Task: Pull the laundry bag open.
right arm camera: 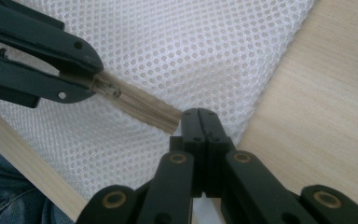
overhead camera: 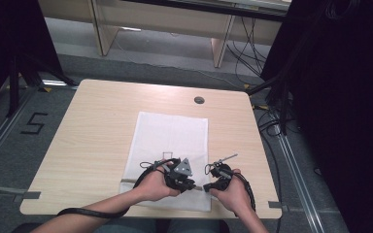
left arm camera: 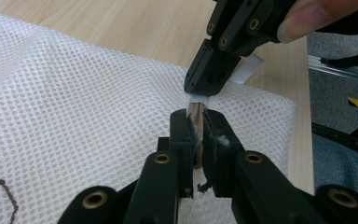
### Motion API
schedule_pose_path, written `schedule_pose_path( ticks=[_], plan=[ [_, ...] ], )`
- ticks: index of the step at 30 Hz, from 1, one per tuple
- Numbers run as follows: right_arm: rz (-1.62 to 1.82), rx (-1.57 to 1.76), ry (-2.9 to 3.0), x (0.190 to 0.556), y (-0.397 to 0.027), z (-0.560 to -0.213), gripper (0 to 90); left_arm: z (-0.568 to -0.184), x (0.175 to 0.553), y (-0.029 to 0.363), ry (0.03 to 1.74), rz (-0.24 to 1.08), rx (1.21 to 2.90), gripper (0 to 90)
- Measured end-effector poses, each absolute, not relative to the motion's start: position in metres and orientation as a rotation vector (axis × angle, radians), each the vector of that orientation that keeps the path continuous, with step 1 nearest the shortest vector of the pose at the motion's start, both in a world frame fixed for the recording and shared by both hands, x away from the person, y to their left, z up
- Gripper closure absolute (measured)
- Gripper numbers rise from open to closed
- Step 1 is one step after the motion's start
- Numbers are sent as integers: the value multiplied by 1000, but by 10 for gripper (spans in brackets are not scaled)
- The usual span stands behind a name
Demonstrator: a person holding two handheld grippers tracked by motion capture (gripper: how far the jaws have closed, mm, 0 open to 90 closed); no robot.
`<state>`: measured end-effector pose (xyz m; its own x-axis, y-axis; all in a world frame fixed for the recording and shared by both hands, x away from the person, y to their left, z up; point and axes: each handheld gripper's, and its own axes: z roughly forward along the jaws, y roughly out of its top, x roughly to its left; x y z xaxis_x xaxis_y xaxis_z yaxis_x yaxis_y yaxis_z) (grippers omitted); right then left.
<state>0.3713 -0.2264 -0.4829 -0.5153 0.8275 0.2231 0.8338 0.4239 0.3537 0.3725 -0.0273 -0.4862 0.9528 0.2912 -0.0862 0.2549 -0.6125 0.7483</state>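
Both tongs are clamped on the beige zipper (right arm camera: pixel 137 103) along the near edge of the white mesh bag (overhead camera: pixel 170 141). The left tongs (left arm camera: pixel 195 122) pinch it at 7 o'clock on the bag, the right tongs (right arm camera: pixel 200 122) grip its end at 5 o'clock. The bag lies at 6 o'clock on the counter (overhead camera: pixel 92 131), with bare wood at both sides. A "5" (overhead camera: pixel 34 123) marks the floor at 9 o'clock.

Light wooden table (overhead camera: pixel 92 141) on grey floor (overhead camera: pixel 9 145); black curtains (overhead camera: pixel 340 97); wooden furniture (overhead camera: pixel 165 22) behind.
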Motion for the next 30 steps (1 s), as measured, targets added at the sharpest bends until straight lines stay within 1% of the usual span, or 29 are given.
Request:
schedule_pose_path(
  ticks=[10, 11, 21, 24, 25, 29, 30],
  plan=[
    [-672, -1532, -2643, 371, -227, -483, 900, -484, 372, -24, 405, 45, 2251, 824],
    [-673, -1531, -2645, 372, -227, -483, 900, -484, 373, -23, 386, 54, 2255, 824],
    [-670, -1533, -2639, 371, -227, -483, 900, -483, 371, -20, 402, 48, 2253, 824],
    [-668, -1535, -2638, 371, -227, -483, 900, -482, 372, -19, 384, 58, 2255, 824],
    [-665, -1549, -2623, 371, -226, -483, 900, -482, 371, -18, 407, 50, 2249, 824],
    [-669, -1532, -2640, 371, -227, -483, 900, -480, 372, -16, 386, 61, 2253, 824],
    [-670, -1533, -2639, 371, -227, -483, 900, -480, 372, -15, 406, 52, 2249, 824]
  ],
)
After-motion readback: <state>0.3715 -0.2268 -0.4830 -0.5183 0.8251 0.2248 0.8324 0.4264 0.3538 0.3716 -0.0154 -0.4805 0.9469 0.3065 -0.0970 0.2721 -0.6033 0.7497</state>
